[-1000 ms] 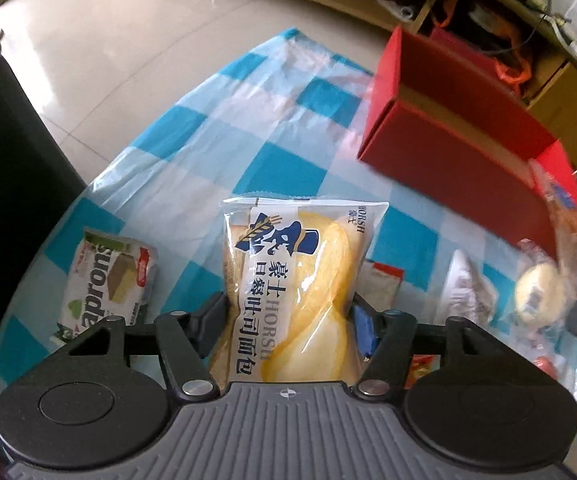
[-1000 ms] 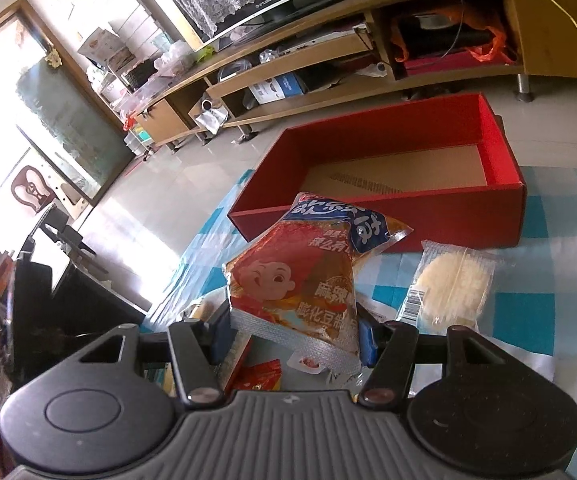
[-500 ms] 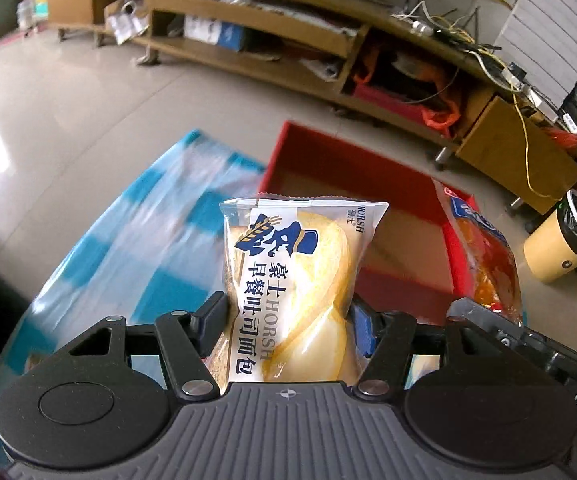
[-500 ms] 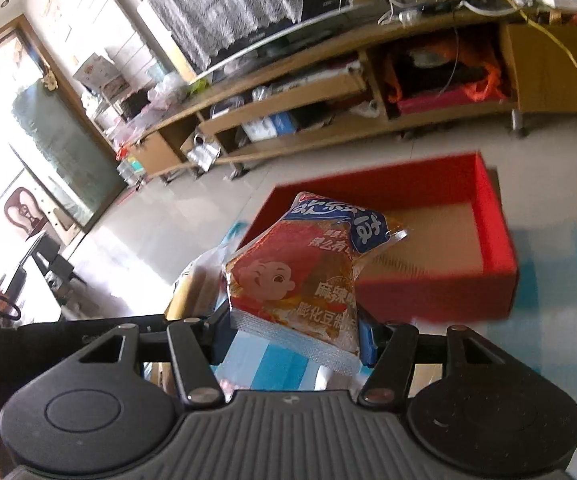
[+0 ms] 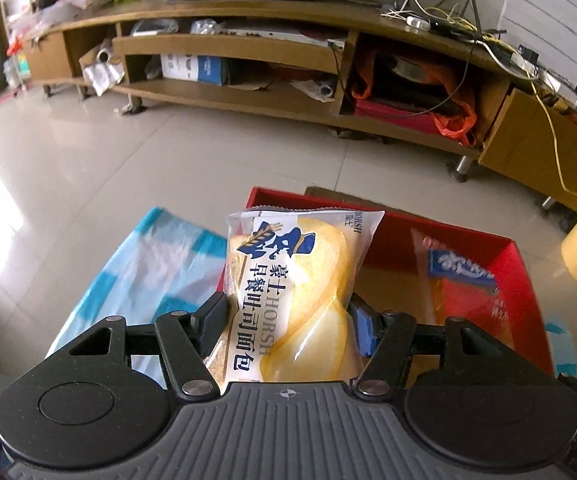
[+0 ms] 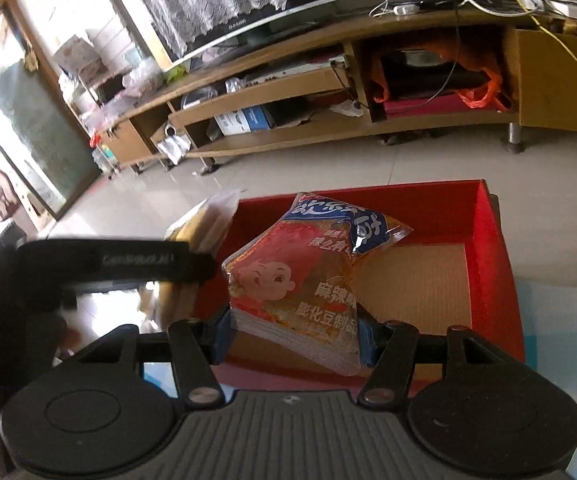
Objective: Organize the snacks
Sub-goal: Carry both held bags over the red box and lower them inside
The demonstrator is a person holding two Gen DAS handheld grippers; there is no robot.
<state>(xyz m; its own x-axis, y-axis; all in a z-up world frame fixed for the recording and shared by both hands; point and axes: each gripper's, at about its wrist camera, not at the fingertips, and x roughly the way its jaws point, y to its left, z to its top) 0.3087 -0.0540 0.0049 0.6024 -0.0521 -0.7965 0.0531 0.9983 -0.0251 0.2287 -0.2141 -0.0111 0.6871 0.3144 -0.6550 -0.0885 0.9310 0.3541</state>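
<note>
The left tool (image 5: 288, 320) grips a clear bread packet (image 5: 292, 292) between its 2 fingers, pads pressed against the wrapper's sides, and holds it upright above the near left corner of the red box (image 5: 524, 280). The right tool (image 6: 294, 338) is clamped on a red spicy snack bag (image 6: 304, 276), which hangs over the box's brown cardboard floor (image 6: 416, 284). In the left view that same bag shows to the right, inside the box's outline. The box sits on a bench covered with a blue-and-white checked cloth (image 5: 156, 264). Beyond it stands a long wooden TV stand (image 5: 248, 96) on a pale tiled floor (image 5: 88, 160).
</note>
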